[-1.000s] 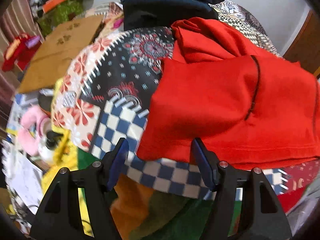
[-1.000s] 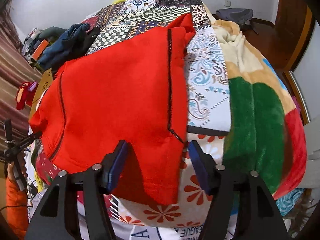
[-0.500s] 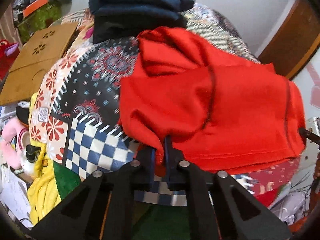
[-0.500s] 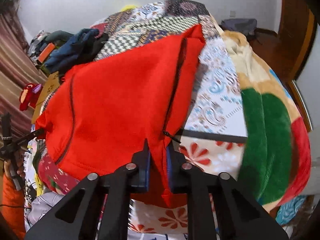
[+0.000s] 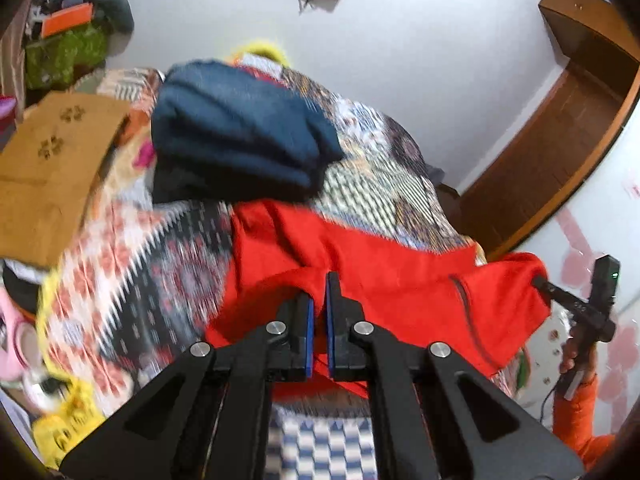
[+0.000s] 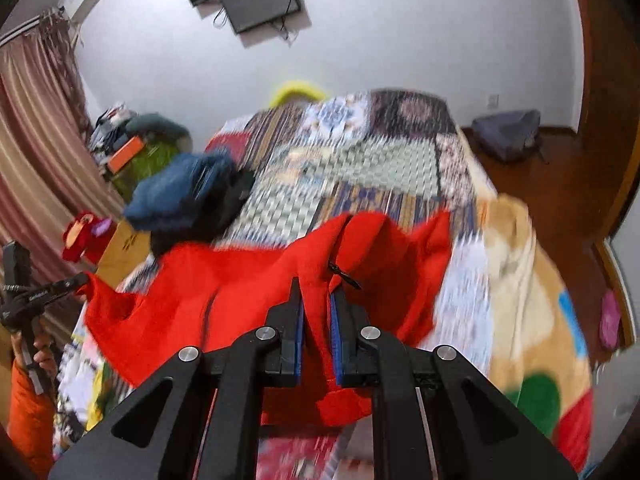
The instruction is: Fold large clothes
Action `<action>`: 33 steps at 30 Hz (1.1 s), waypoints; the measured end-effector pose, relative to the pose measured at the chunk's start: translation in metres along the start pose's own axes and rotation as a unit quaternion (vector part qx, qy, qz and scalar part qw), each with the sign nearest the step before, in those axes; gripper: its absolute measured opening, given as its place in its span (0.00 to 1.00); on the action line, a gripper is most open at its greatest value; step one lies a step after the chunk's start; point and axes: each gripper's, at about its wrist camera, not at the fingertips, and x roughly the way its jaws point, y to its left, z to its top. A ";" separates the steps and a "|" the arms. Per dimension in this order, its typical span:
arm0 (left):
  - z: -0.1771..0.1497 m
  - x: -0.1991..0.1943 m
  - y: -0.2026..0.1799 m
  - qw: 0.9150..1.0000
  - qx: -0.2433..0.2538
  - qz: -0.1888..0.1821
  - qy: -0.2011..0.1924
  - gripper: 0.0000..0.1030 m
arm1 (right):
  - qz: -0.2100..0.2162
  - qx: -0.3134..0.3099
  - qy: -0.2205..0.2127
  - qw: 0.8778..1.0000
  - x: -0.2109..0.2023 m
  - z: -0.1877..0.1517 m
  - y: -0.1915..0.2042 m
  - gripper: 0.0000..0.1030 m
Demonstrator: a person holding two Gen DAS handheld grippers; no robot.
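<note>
**Red garment being lifted by its near hem, one corner in each gripper**

The red garment (image 5: 384, 280) is being held up off the patchwork bedspread (image 6: 360, 168), with its far part draped on the quilt and its near edge raised. The left gripper (image 5: 318, 320) is being kept clamped on a pinch of the red cloth at one corner of the hem, and the right gripper (image 6: 316, 320) is being kept clamped on a thicker fold at the other corner, just beside the black zipper pull (image 6: 342, 274). Both pairs of jaws have just been closing, and red cloth is caught between each. The two corners are probably being gripped so that the near half can be carried over the far half in one even fold.

Beyond the red garment, a dark blue folded pile (image 5: 240, 132) is lying on the bedspread, likely set aside as finished.

Much is being lost to motion blur: the quilt's pattern is smeared. The part of the hem hanging under the grippers is being hidden by their black frames, so the sag between the corners cannot be judged.
</note>
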 end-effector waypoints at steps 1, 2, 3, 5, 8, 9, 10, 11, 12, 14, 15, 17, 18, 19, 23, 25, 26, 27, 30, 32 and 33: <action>0.013 0.007 0.001 1.000 0.002 0.009 -0.004 0.04 | -0.002 0.001 -0.003 1.000 0.003 0.007 -0.002 0.09; 0.023 0.014 0.002 1.000 0.002 0.020 -0.008 0.04 | -0.006 0.007 -0.006 1.000 0.012 0.017 -0.006 0.09; 0.030 0.020 0.005 1.000 0.000 0.029 -0.010 0.04 | -0.009 0.012 -0.005 1.000 0.019 0.023 -0.009 0.09; 0.048 0.038 0.011 0.999 -0.004 0.045 -0.013 0.04 | -0.019 0.025 -0.008 0.999 0.034 0.035 -0.017 0.11; 0.066 0.066 0.015 0.996 -0.002 0.091 -0.012 0.04 | -0.046 0.061 -0.004 0.997 0.054 0.045 -0.030 0.19; 0.070 0.075 0.015 0.994 -0.001 0.107 -0.010 0.04 | -0.056 0.073 -0.009 0.996 0.055 0.046 -0.033 0.19; 0.074 0.083 0.015 0.993 0.000 0.119 -0.005 0.04 | -0.063 0.078 -0.015 0.995 0.054 0.048 -0.035 0.19; 0.075 0.089 0.015 0.993 0.001 0.118 -0.001 0.06 | -0.073 0.080 -0.021 0.994 0.052 0.048 -0.035 0.24; 0.075 0.093 0.015 0.993 0.002 0.115 0.002 0.11 | -0.077 0.080 -0.025 0.994 0.050 0.049 -0.036 0.32; 0.074 0.097 0.010 0.992 0.014 0.122 -0.003 0.18 | -0.080 0.075 -0.030 0.994 0.044 0.049 -0.034 0.40; 0.073 0.098 0.007 0.992 0.021 0.127 -0.007 0.23 | -0.081 0.070 -0.032 0.994 0.043 0.050 -0.034 0.41; 0.070 0.093 -0.003 0.988 0.047 0.147 -0.023 0.30 | -0.087 0.050 -0.024 0.995 0.040 0.048 -0.028 0.41; 0.069 0.092 -0.008 0.986 0.055 0.153 -0.029 0.35 | -0.086 0.040 -0.017 0.995 0.040 0.046 -0.024 0.41; 0.068 0.089 -0.012 0.985 0.063 0.155 -0.034 0.37 | -0.083 0.031 -0.010 0.996 0.040 0.043 -0.021 0.41; 0.058 0.086 -0.027 0.985 0.087 0.145 -0.026 0.45 | -0.065 -0.003 0.026 0.998 0.048 0.030 -0.006 0.45; 0.047 0.090 -0.034 0.984 0.102 0.146 -0.012 0.46 | -0.064 -0.021 0.043 0.997 0.055 0.022 -0.001 0.52; 0.040 0.093 -0.037 0.984 0.109 0.143 0.000 0.47 | -0.068 -0.034 0.052 0.996 0.058 0.016 0.004 0.55; 0.034 0.096 -0.042 0.984 0.113 0.141 0.009 0.50 | -0.076 -0.047 0.059 0.994 0.062 0.009 0.008 0.55; 0.009 0.109 -0.051 0.983 0.125 0.132 0.039 0.51 | -0.097 -0.086 0.084 0.988 0.072 -0.007 0.018 0.55; -0.009 0.118 -0.055 0.983 0.123 0.123 0.061 0.52 | -0.106 -0.105 0.099 0.984 0.074 -0.018 0.021 0.55; -0.016 0.123 -0.056 0.983 0.119 0.117 0.071 0.52 | -0.113 -0.114 0.106 0.981 0.076 -0.025 0.022 0.55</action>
